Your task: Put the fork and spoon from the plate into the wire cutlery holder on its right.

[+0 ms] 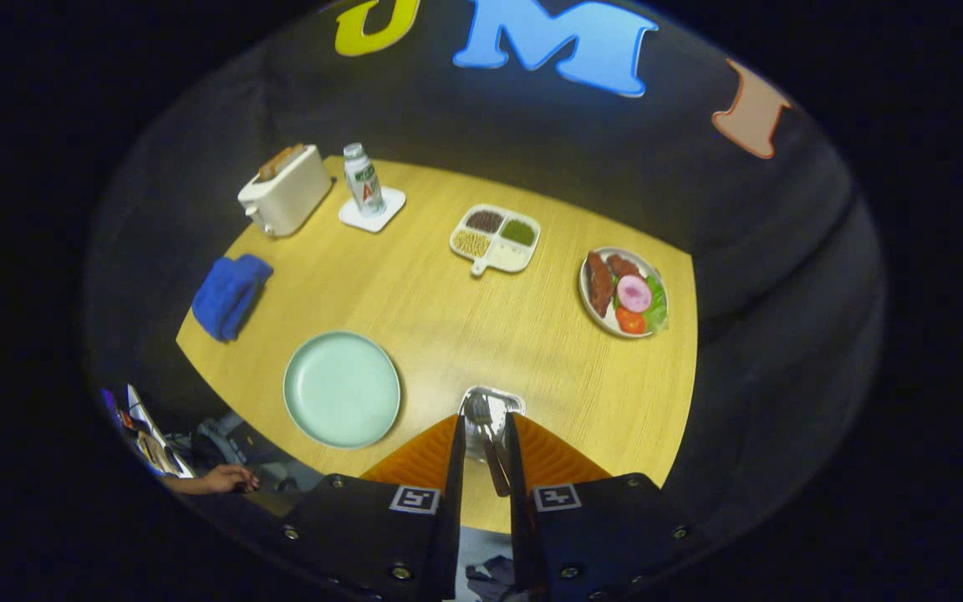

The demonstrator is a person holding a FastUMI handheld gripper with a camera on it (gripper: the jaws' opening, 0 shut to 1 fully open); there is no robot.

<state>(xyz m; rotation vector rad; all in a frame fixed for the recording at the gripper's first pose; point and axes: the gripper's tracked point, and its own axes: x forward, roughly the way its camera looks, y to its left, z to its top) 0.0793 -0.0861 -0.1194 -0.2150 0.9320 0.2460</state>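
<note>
The green plate [342,389] lies bare on the wooden table [448,309], with no fork and no spoon on it, so both pieces have already left it. To the right of the plate, just ahead of the fingertips, stands the wire cutlery holder [494,397], and its rim shows beyond the gripper [481,431]. The two fingers stand close together with only a narrow gap, and in this gap a spoon [479,411] is seen, its bowl up over the holder and its handle running down between the fingers. Both fingers seem to press on the handle, so I judge that the claw has it in a firm hold. Whether the fork already sits inside the holder I cannot tell, because the fingers and the spoon hide most of it. As I judge it, the task is near its end: what is left is to lower the spoon into the holder and let it go.
</note>
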